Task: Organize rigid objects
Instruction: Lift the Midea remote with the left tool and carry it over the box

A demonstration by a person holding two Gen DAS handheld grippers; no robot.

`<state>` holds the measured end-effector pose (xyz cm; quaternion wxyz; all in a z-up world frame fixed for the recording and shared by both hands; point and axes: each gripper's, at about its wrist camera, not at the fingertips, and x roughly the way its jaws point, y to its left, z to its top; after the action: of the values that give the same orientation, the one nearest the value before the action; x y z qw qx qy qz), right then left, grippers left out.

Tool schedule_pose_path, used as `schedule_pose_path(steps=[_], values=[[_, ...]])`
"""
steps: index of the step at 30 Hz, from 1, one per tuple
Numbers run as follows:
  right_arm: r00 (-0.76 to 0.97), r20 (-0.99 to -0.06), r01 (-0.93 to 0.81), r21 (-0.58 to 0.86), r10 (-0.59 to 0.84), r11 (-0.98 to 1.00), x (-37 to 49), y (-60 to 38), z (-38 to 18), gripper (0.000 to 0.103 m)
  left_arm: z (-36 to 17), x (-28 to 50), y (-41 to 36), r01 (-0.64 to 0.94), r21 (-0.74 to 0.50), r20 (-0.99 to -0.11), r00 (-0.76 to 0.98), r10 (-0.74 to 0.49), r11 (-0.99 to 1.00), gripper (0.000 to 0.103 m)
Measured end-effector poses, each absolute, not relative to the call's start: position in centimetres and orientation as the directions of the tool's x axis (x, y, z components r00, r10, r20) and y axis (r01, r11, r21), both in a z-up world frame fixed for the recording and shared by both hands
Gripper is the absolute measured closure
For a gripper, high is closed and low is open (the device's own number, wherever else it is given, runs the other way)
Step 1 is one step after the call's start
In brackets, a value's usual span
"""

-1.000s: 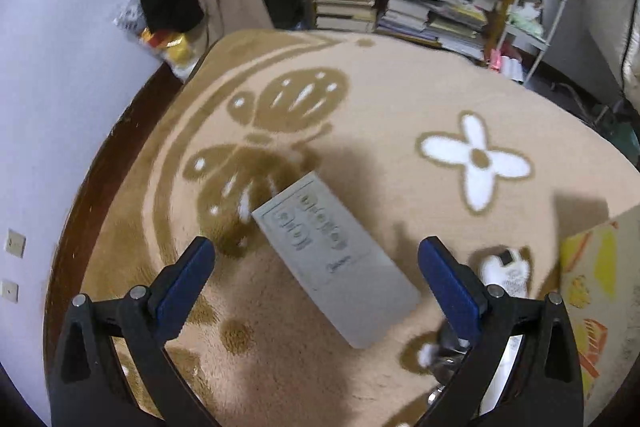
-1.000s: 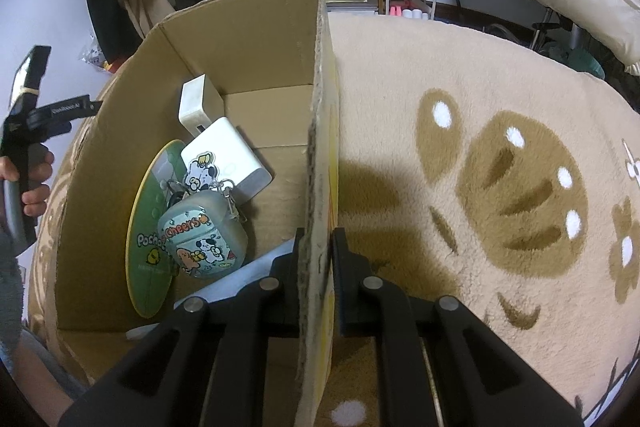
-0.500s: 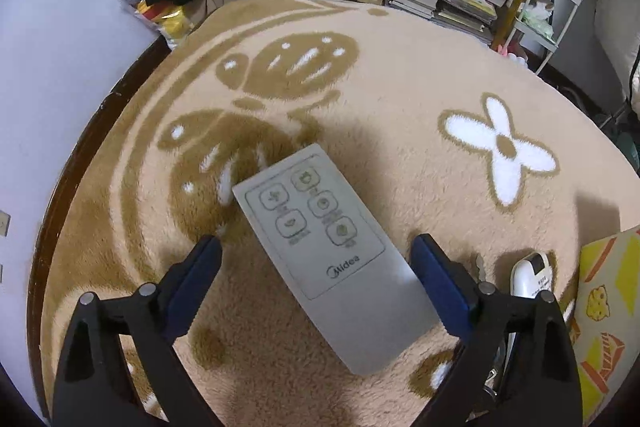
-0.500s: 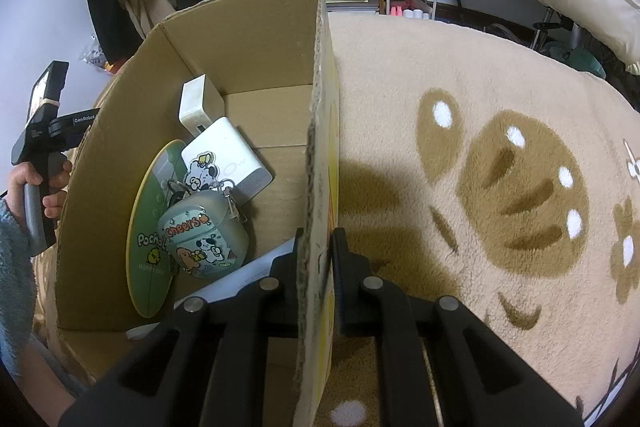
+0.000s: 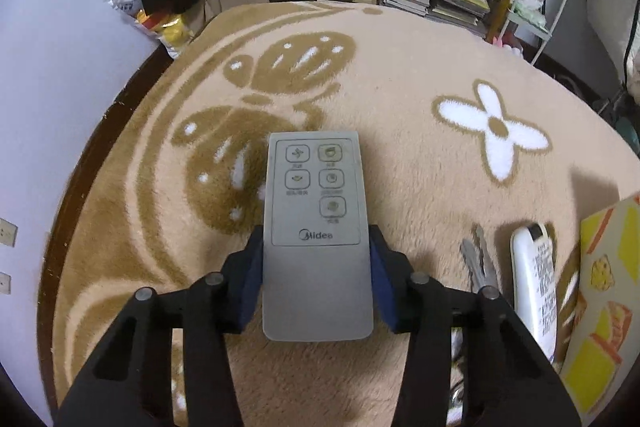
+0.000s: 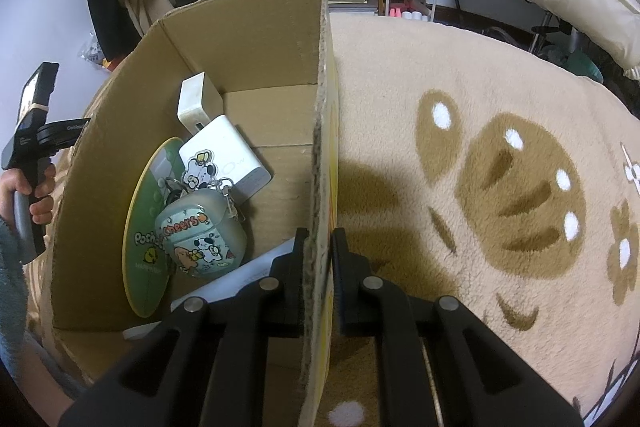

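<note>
The left claw (image 5: 316, 267) has just closed on the grey remote (image 5: 316, 227), which was lying loose on the blanket (image 5: 420, 87) before. The right claw (image 6: 320, 243) stays clamped on the cardboard box (image 6: 240, 39) wall, so boxing the remote likely comes next.

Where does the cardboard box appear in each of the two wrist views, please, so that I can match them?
Left wrist view: only the printed yellow outer wall of the cardboard box shows, at the right edge.
Right wrist view: the box fills the left half, open, its right wall clamped in the right gripper.
Shared landmark: the beige patterned blanket under everything.
</note>
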<state>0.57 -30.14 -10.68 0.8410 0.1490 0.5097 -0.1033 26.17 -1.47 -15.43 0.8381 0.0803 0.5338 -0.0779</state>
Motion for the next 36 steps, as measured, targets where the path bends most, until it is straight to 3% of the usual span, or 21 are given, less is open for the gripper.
schedule_pose_path(steps=[17, 36], values=[[0.453, -0.891, 0.321, 0.114, -0.046, 0.94, 0.8, -29.7, -10.6, 0.092, -11.7, 21.1, -2.3, 0.26, 0.186, -0.862, 0.506, 0.031, 0.947, 0.057], [0.452, -0.89, 0.331, 0.101, -0.064, 0.938, 1.0, -29.4, -10.6, 0.092, -2.6, 11.8, -6.5, 0.371, 0.19, -0.73, 0.673, -0.121, 0.909, 0.057]])
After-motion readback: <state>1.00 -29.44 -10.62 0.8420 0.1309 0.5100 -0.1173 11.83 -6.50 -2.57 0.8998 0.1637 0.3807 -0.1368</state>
